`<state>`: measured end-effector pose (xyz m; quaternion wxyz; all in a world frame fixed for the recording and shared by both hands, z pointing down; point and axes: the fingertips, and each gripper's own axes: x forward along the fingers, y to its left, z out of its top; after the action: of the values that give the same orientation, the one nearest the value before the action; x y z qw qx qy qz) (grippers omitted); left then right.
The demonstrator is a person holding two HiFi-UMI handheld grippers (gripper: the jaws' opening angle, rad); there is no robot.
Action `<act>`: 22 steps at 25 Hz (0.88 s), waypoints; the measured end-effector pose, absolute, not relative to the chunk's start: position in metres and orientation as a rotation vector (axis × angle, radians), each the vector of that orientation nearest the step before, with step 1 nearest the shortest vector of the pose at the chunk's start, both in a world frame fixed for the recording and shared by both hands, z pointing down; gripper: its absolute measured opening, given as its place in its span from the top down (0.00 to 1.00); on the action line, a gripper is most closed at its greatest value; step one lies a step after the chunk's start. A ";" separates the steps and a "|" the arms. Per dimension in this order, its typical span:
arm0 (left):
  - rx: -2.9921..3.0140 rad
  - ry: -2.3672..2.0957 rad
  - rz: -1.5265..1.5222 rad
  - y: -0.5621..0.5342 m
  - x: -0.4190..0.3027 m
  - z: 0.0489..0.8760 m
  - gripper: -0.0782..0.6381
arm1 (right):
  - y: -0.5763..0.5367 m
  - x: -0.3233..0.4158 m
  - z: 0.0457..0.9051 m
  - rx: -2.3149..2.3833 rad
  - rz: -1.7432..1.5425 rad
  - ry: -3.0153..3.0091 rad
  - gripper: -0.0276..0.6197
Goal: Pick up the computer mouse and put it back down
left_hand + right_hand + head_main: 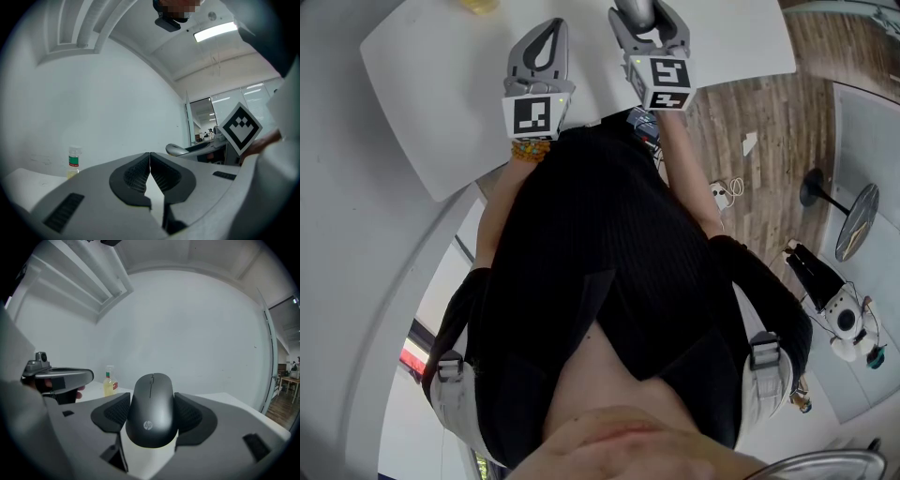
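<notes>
A dark grey computer mouse sits between the jaws of my right gripper, which is shut on its sides and holds it above the white table. In the head view that gripper is at the top centre, over the table, with the mouse showing between its jaws. My left gripper is just to its left. Its jaws are pressed together with nothing between them.
A small bottle of yellow liquid stands on the table's far side, also seen as the bottle left of my left gripper. A white wall rises behind the table. At right lie wooden floor, a cable with plug and a round stand.
</notes>
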<state>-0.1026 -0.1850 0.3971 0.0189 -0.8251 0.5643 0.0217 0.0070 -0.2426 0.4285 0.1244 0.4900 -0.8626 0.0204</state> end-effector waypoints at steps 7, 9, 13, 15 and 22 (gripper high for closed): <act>-2.555 1.753 0.062 -0.185 -0.101 0.398 0.87 | -0.239 0.011 0.458 1.410 0.127 -2.463 0.50; -2.554 1.755 0.051 -0.185 -0.100 0.400 0.87 | -0.240 0.012 0.464 1.405 0.137 -2.465 0.50; -2.556 1.765 0.032 -0.186 -0.098 0.400 0.87 | -0.241 0.015 0.479 1.391 0.183 -2.440 0.50; -2.555 1.762 0.037 -0.187 -0.097 0.401 0.87 | -0.240 0.016 0.488 1.375 0.210 -2.425 0.50; -2.554 1.753 0.028 -0.189 -0.094 0.401 0.87 | -0.238 0.018 0.519 1.330 0.299 -2.380 0.50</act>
<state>-0.0936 -0.1889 0.4008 0.0218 -0.8243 0.5657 0.0091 0.0178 -0.2378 0.5187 0.1981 0.4753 -0.8505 0.1069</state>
